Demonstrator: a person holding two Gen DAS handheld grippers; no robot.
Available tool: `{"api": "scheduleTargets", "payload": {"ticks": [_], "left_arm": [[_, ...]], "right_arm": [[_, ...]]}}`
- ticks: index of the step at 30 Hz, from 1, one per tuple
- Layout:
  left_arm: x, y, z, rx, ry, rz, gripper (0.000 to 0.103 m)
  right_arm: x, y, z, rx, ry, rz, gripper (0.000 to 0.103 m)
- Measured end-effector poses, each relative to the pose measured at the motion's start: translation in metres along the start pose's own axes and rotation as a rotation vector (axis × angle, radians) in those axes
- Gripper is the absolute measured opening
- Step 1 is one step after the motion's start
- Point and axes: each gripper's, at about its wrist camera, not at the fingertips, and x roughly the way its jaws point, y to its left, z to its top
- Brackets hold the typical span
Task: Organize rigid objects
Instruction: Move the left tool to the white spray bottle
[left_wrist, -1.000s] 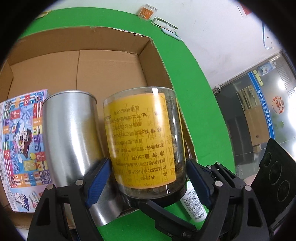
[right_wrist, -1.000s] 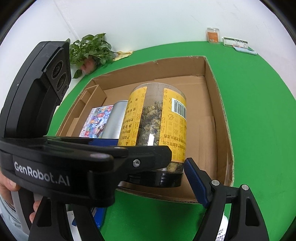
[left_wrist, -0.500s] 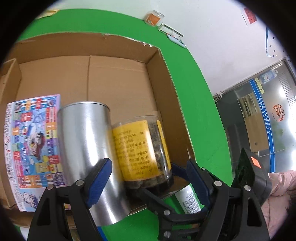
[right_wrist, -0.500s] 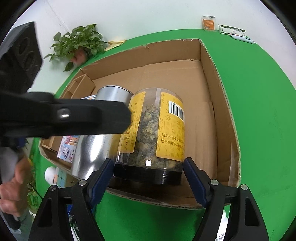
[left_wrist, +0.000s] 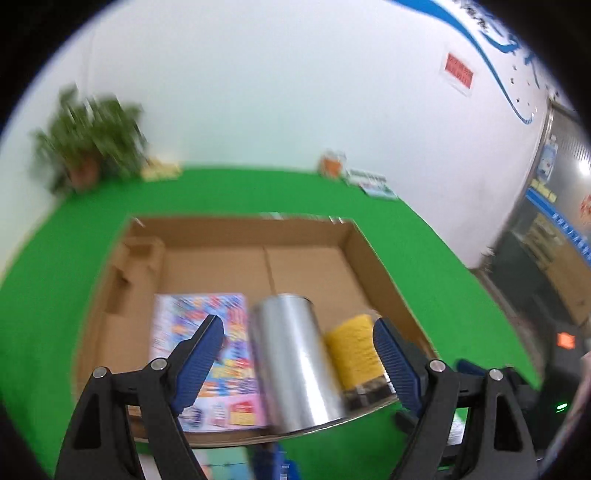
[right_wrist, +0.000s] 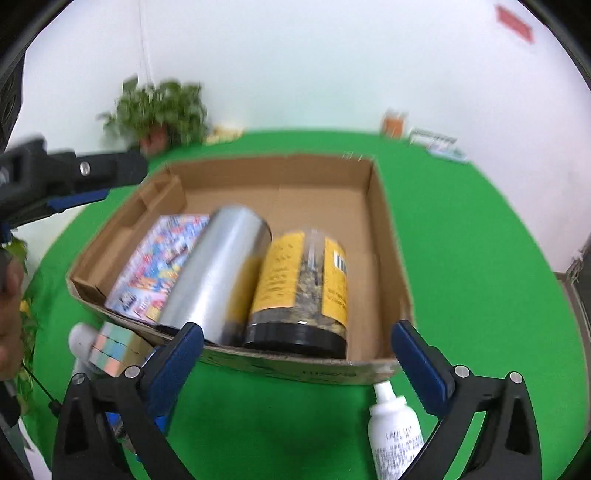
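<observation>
Both tongs, left (left_wrist: 297, 345) and right (right_wrist: 297, 352), gape wide and hold nothing, now pulled back from the box (right_wrist: 384, 236) on the green table (right_wrist: 461, 240). Half a second ago they sat closer over it. Released, the jar (right_wrist: 301, 284) lies inside at the box's right, touching the tin (right_wrist: 218, 273), with the booklet (right_wrist: 162, 264) flat beside. A white bottle (right_wrist: 395, 432) lies outside, just before the box's front wall.

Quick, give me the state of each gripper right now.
Left gripper: open, holding nothing, above the near edge of the cardboard box.
Right gripper: open, holding nothing, in front of the box.
</observation>
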Motion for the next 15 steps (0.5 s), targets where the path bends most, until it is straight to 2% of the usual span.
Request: {"api": "scheduleTargets", "payload": {"ticks": [2,4,6,8,9,10,11,13,14,15], "left_arm": [[-0.018,-0.004,-0.011,0.028,-0.069,0.052,0.086],[-0.027,-0.007,-0.018,0.034,-0.099,0.063,0.086],[-0.033,-0.009,-0.028,0.028,-0.112,0.038,0.086],[-0.040,-0.008,-0.038,-0.004,-0.119,-0.005,0.080],[-0.042,-0.008,-0.043,-0.018,-0.118,-0.026,0.069],[-0.042,-0.008,-0.045,-0.021,-0.094,-0.043,0.034],[-0.040,-0.011,-0.046,-0.010,-0.064,-0.040,0.005],[-0.041,-0.016,-0.048,0.002,-0.064,-0.025,0.003],[-0.043,-0.018,-0.050,0.010,-0.077,-0.018,0.008],[-0.045,-0.020,-0.050,0.017,-0.084,-0.009,0.015]], "right_arm": [[-0.015,0.002,-0.011,0.031,-0.031,-0.004,0.102],[-0.024,0.007,-0.018,0.043,-0.037,-0.002,0.102],[-0.033,0.013,-0.025,0.028,-0.044,-0.009,0.102],[-0.042,0.016,-0.028,0.014,-0.057,-0.006,0.101],[-0.047,0.017,-0.029,0.011,-0.063,0.004,0.091],[-0.052,0.017,-0.031,0.011,-0.068,0.016,0.074],[-0.057,0.016,-0.033,0.013,-0.063,0.026,0.070],[-0.063,0.015,-0.036,0.011,-0.062,0.034,0.070],[-0.065,0.015,-0.037,0.010,-0.067,0.035,0.073],[-0.069,0.015,-0.038,0.009,-0.074,0.031,0.089]]}}
